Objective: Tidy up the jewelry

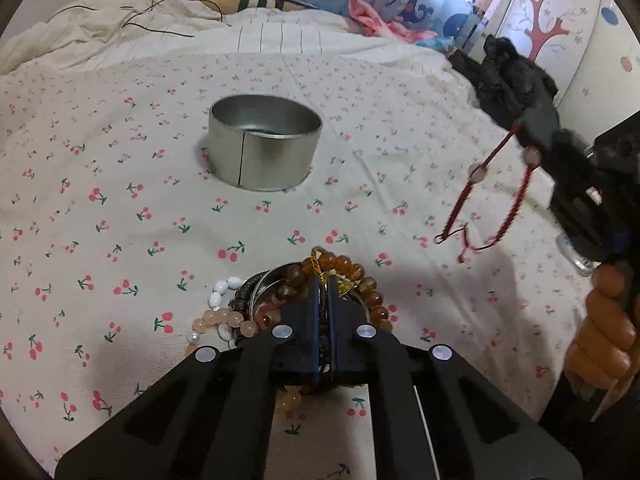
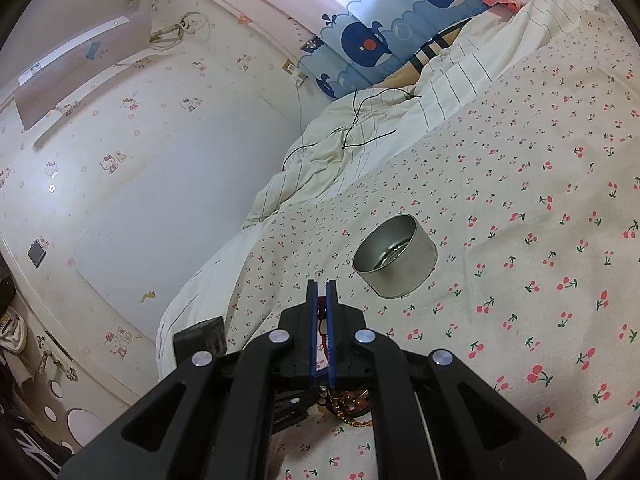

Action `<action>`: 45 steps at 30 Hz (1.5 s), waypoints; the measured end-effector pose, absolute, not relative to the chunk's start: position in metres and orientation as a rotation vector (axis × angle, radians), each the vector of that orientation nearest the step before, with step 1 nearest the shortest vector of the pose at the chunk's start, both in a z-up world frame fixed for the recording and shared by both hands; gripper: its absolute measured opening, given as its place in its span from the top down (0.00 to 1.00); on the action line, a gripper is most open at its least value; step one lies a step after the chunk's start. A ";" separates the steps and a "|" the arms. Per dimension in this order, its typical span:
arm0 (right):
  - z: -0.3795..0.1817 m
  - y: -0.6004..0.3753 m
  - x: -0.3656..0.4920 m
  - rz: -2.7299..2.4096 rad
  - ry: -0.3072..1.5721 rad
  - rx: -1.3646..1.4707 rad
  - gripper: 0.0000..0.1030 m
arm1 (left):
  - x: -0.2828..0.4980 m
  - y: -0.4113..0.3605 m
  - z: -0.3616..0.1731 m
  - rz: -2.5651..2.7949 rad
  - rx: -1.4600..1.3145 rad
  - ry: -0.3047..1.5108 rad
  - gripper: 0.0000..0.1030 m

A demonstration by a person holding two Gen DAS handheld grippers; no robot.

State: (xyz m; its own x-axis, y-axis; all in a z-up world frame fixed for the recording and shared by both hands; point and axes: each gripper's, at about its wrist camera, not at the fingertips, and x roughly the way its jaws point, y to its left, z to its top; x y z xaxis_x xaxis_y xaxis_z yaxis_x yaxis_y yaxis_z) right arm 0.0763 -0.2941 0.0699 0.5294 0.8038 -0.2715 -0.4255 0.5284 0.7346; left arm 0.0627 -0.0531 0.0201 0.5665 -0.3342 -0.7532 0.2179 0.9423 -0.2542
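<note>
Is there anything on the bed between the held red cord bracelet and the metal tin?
Nothing visible. The right gripper holds the red cord bracelet in the air, and only bare cherry-print sheet lies between it and the open metal tin.

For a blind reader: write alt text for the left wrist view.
The left gripper is shut on an amber bead bracelet atop a jewelry pile on a cherry-print bedsheet. An empty metal tin sits beyond; at right, the right gripper dangles a red cord bracelet.
</note>
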 end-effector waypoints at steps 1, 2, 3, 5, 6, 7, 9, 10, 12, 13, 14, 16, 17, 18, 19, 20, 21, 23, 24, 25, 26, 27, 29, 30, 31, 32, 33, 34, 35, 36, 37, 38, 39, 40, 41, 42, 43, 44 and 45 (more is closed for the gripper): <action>0.070 -0.294 0.076 0.800 0.654 0.655 0.95 | 0.062 -0.052 0.024 -0.327 -0.141 0.908 0.98; 0.070 -0.294 0.077 0.801 0.655 0.655 0.95 | 0.062 -0.051 0.026 -0.333 -0.148 0.906 0.98; 0.070 -0.294 0.076 0.802 0.655 0.655 0.95 | 0.062 -0.050 0.029 -0.337 -0.155 0.902 0.98; 0.069 -0.294 0.076 0.802 0.654 0.655 0.95 | 0.062 -0.047 0.039 -0.352 -0.180 0.891 0.98; 0.069 -0.294 0.076 0.803 0.654 0.657 0.95 | 0.061 -0.045 0.042 -0.358 -0.188 0.886 0.98; 0.069 -0.294 0.076 0.803 0.654 0.657 0.95 | 0.061 -0.043 0.048 -0.369 -0.206 0.877 0.98; 0.070 -0.293 0.075 0.804 0.649 0.657 0.95 | 0.064 -0.040 0.064 -0.393 -0.234 0.858 0.98; 0.071 -0.293 0.075 0.805 0.645 0.657 0.95 | 0.064 -0.038 0.070 -0.407 -0.246 0.852 0.98; 0.074 -0.292 0.073 0.803 0.632 0.653 0.95 | 0.066 -0.038 0.079 -0.427 -0.263 0.841 0.98; 0.075 -0.292 0.073 0.803 0.628 0.652 0.95 | 0.069 -0.038 0.087 -0.453 -0.282 0.836 0.98; 0.076 -0.292 0.073 0.803 0.625 0.652 0.95 | 0.072 -0.039 0.091 -0.466 -0.291 0.833 0.98; 0.076 -0.293 0.074 0.801 0.624 0.653 0.95 | 0.079 -0.040 0.102 -0.490 -0.306 0.816 0.98; 0.075 -0.292 0.075 0.800 0.625 0.654 0.95 | 0.082 -0.041 0.108 -0.496 -0.303 0.804 0.98; 0.075 -0.292 0.075 0.801 0.624 0.656 0.95 | 0.087 -0.040 0.112 -0.520 -0.329 0.800 0.98; 0.076 -0.293 0.076 0.805 0.618 0.660 0.95 | 0.092 -0.039 0.114 -0.539 -0.357 0.810 0.98; 0.077 -0.293 0.077 0.809 0.609 0.664 0.95 | 0.097 -0.039 0.114 -0.534 -0.356 0.818 0.98; 0.079 -0.294 0.076 0.805 0.599 0.660 0.95 | 0.100 -0.039 0.114 -0.529 -0.338 0.824 0.98; 0.079 -0.295 0.076 0.796 0.595 0.657 0.95 | 0.102 -0.042 0.112 -0.544 -0.327 0.838 0.98; 0.078 -0.296 0.077 0.793 0.597 0.663 0.95 | 0.100 -0.046 0.113 -0.535 -0.291 0.840 0.98; 0.077 -0.296 0.077 0.792 0.600 0.667 0.95 | 0.099 -0.055 0.106 -0.512 -0.213 0.856 0.98; 0.076 -0.296 0.079 0.792 0.606 0.670 0.95 | 0.100 -0.060 0.095 -0.500 -0.174 0.893 0.98; 0.075 -0.295 0.079 0.794 0.611 0.671 0.95 | 0.103 -0.065 0.083 -0.482 -0.134 0.927 0.98; 0.076 -0.294 0.078 0.795 0.612 0.659 0.95 | 0.106 -0.064 0.062 -0.474 -0.149 0.976 0.98; 0.076 -0.294 0.077 0.792 0.611 0.654 0.95 | 0.104 -0.062 0.063 -0.477 -0.167 0.967 0.98; 0.076 -0.296 0.076 0.791 0.609 0.658 0.95 | 0.099 -0.059 0.074 -0.480 -0.191 0.928 0.98; 0.075 -0.297 0.077 0.790 0.608 0.664 0.95 | 0.095 -0.056 0.084 -0.493 -0.220 0.901 0.98; 0.076 -0.297 0.077 0.788 0.607 0.671 0.95 | 0.092 -0.054 0.092 -0.506 -0.239 0.876 0.98; 0.076 -0.298 0.077 0.788 0.605 0.672 0.95 | 0.085 -0.054 0.108 -0.520 -0.251 0.832 0.98; 0.076 -0.298 0.077 0.789 0.603 0.672 0.95 | 0.081 -0.053 0.120 -0.526 -0.251 0.797 0.98; 0.077 -0.297 0.077 0.791 0.602 0.670 0.95 | 0.079 -0.053 0.127 -0.531 -0.253 0.776 0.98; 0.077 -0.297 0.077 0.791 0.603 0.671 0.95 | 0.081 -0.054 0.127 -0.527 -0.243 0.780 0.98; 0.076 -0.297 0.078 0.793 0.604 0.672 0.95 | 0.089 -0.060 0.119 -0.503 -0.194 0.814 0.98; 0.076 -0.297 0.078 0.794 0.606 0.670 0.95 | 0.093 -0.063 0.110 -0.488 -0.173 0.841 0.98; 0.076 -0.297 0.077 0.791 0.605 0.667 0.95 | 0.099 -0.061 0.099 -0.486 -0.200 0.884 0.98; 0.077 -0.298 0.076 0.785 0.602 0.665 0.95 | 0.099 -0.057 0.100 -0.494 -0.233 0.878 0.98; 0.076 -0.300 0.076 0.783 0.600 0.668 0.95 | 0.092 -0.054 0.109 -0.497 -0.242 0.839 0.98; 0.076 -0.301 0.076 0.782 0.599 0.677 0.95 | 0.088 -0.052 0.116 -0.499 -0.248 0.816 0.98; 0.075 -0.302 0.077 0.785 0.599 0.684 0.95 | 0.086 -0.050 0.122 -0.499 -0.257 0.797 0.98; 0.075 -0.301 0.078 0.789 0.603 0.686 0.95 | 0.087 -0.048 0.126 -0.497 -0.258 0.786 0.98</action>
State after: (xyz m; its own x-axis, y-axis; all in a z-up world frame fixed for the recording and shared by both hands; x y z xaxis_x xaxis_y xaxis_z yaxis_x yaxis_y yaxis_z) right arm 0.0779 -0.3009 0.0750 0.5639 0.7938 -0.2276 -0.4282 0.5168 0.7413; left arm 0.0868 -0.0481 0.1265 0.6003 -0.5176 -0.6097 0.3298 0.8547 -0.4008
